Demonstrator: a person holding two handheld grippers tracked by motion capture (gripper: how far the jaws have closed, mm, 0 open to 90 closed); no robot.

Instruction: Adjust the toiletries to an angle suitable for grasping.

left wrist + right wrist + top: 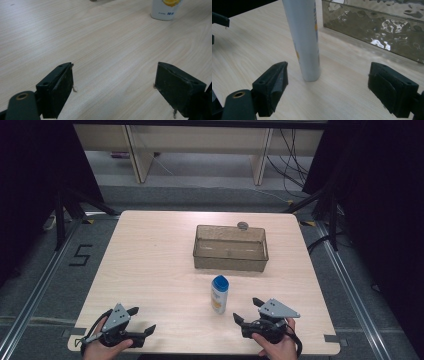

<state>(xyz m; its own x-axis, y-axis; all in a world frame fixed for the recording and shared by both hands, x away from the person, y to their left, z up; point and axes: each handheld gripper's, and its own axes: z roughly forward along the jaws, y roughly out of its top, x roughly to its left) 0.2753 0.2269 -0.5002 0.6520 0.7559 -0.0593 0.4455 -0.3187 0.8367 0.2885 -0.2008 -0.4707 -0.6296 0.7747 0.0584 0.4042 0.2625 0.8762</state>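
Observation:
A white bottle [219, 294] with a blue cap and an orange label stands upright on the wooden table [150, 265], in front of a clear smoky plastic bin [230, 248]. My right gripper [245, 310] is open at the table's front right, a short way right of the bottle. In the right gripper view the bottle [305, 37] stands just ahead of the open jaws, left of centre, with the bin wall [374, 27] behind. My left gripper [141, 319] is open at the front left, holding nothing. The left gripper view shows the bottle base [165, 10] far off at top right.
A small round grey object [243, 225] lies on the table behind the bin. The bin looks empty. Beyond the table are wooden furniture legs [140, 155], cables [292, 165] on the floor and dark stands at both sides.

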